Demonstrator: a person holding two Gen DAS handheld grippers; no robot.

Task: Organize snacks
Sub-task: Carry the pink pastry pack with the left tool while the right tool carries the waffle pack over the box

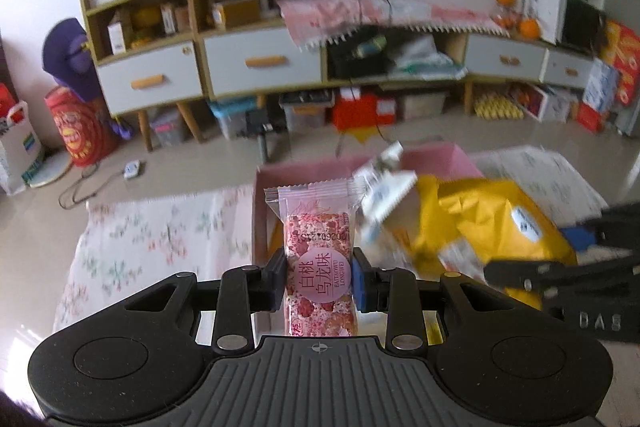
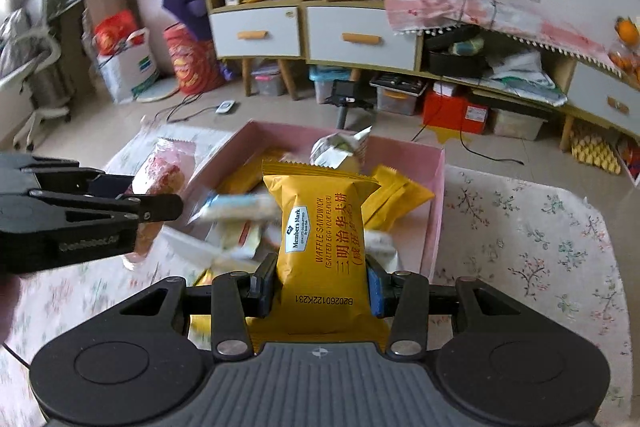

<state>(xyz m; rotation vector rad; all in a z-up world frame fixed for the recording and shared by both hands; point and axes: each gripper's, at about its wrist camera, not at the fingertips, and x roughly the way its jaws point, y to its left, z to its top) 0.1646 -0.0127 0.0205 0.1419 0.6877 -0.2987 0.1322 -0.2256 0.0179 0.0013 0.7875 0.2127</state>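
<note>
Left gripper (image 1: 319, 281) clamped on pink snack packet (image 1: 319, 259), held upright above near edge of pink box (image 2: 436, 195). Right gripper (image 2: 322, 285) clamped on yellow waffle-sandwich packet (image 2: 320, 227), over the box's loose snacks. Floral tablecloth (image 2: 520, 247) beneath.

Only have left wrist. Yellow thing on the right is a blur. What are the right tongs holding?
Observer: The right tongs are shut on a yellow packet labelled waffle sandwich, salted egg yolk flavor.
Operator: More like it in the box?
Observer: Yes. A second yellow packet lies in the pink box, behind the held one, toward the right wall.
Operator: And the white blur at the far end?
Observer: A crumpled silver packet at the box's far end.
</note>
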